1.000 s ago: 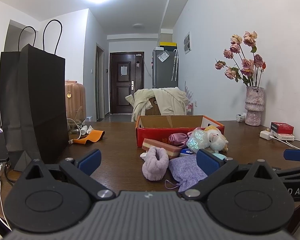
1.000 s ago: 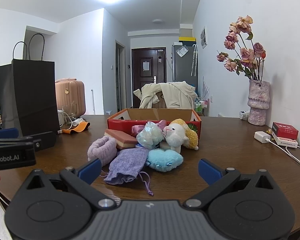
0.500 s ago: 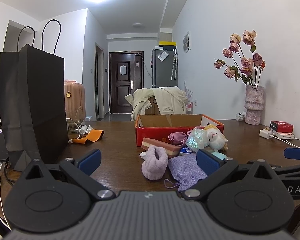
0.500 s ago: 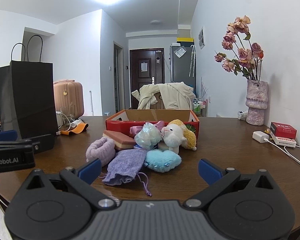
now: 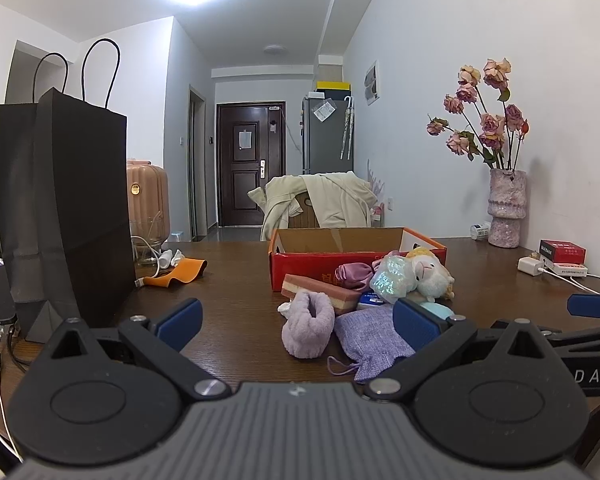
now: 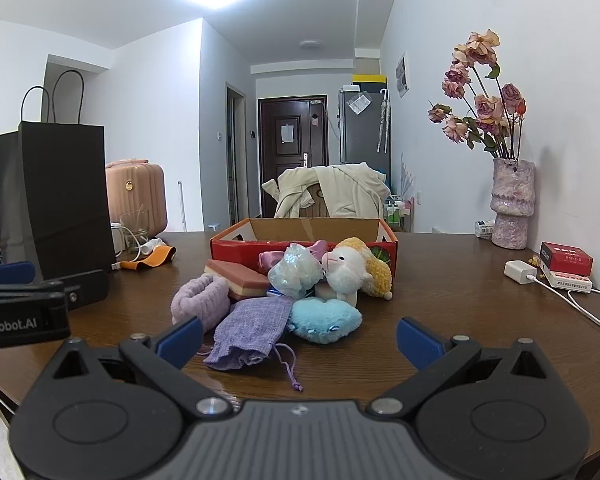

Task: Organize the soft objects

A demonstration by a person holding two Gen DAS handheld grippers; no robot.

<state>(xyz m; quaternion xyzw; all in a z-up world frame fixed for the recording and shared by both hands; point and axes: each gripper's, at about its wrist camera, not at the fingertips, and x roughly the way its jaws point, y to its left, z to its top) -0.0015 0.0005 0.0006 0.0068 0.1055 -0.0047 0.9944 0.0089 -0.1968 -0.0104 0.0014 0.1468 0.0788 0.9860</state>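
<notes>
the red cardboard box (image 6: 304, 249) sits open-topped near the middle of the brown wooden table (image 6: 440, 304); its inner brown walls show, and from these low views its floor is hidden, so whether anything lies inside cannot be told. the soft things are heaped just in front of the box, outside it. touching the box's front wall are a pink satin scrunchie (image 6: 274, 258), an iridescent pale blue pouf (image 6: 294, 272) and a white and yellow plush lamb (image 6: 354, 268). a pink and cream layered sponge block (image 6: 236, 274) lies at the box's front left corner. nearer than these, a lilac fuzzy headband (image 6: 198, 302) rests beside a purple drawstring pouch (image 6: 252, 330), whose cord trails toward the camera, and a light blue plush heart (image 6: 326, 320) lies just right of the pouch.

well left of the box a black paper bag (image 5: 64, 216) stands upright with handles up; its contents cannot be seen. far right of the box a pink vase (image 6: 512, 208) holds dried roses.

the left gripper (image 5: 296, 322) hovers short of the heap, fingers spread wide with nothing between them. the right gripper (image 6: 298, 338) hovers likewise, fingers wide apart and empty.
</notes>
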